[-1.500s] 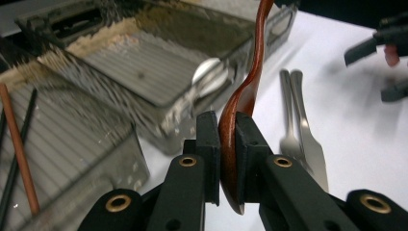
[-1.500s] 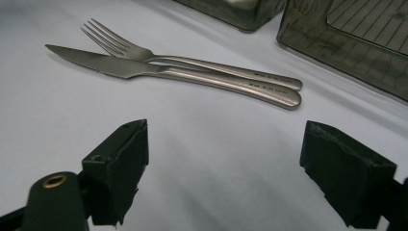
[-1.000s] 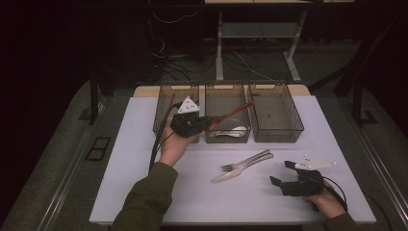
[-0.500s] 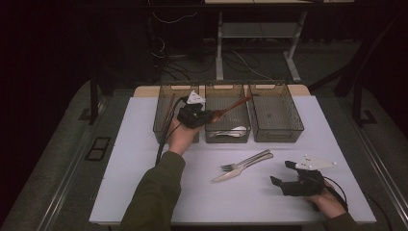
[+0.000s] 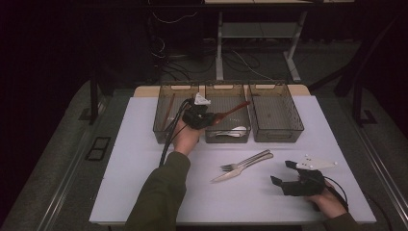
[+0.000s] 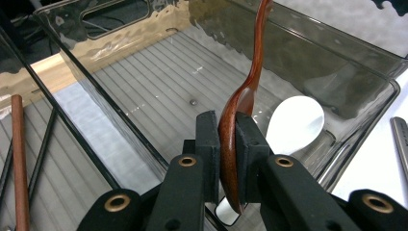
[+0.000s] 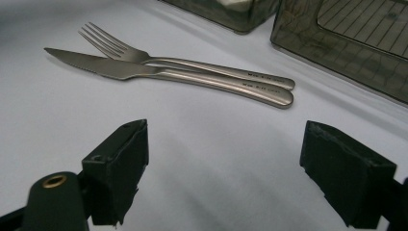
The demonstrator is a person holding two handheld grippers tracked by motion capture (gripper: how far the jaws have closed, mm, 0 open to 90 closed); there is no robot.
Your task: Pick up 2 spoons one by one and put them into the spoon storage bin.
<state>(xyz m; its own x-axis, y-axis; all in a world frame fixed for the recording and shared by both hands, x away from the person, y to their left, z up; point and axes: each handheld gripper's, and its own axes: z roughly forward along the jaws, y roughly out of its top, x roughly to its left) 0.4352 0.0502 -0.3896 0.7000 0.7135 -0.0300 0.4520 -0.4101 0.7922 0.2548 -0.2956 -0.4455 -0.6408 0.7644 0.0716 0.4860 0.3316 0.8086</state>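
Note:
My left gripper (image 5: 210, 119) is shut on the bowl of a brown wooden spoon (image 5: 232, 111), which hangs over the middle smoky bin (image 5: 226, 87). In the left gripper view the pads (image 6: 208, 139) clamp the wooden spoon (image 6: 245, 96), its handle pointing away over the bin's ribbed floor. A white spoon (image 6: 294, 123) lies in that bin below. My right gripper (image 5: 282, 173) rests open on the white table near the front right. Its jaws (image 7: 226, 159) stand wide apart with nothing between them. A steel fork (image 7: 144, 57) and knife (image 7: 125, 70) lie just beyond them.
Three smoky bins stand in a row at the table's far side. The left bin (image 5: 160, 110) holds brown chopsticks (image 6: 18, 159), and the right bin (image 5: 288, 115) has a bare floor. The fork and knife (image 5: 245, 162) lie mid-table on the white mat (image 5: 130, 178).
My left hand has carried the wooden spoon a little right and farther away, lowering it over the middle bin. The right gripper has stayed still.

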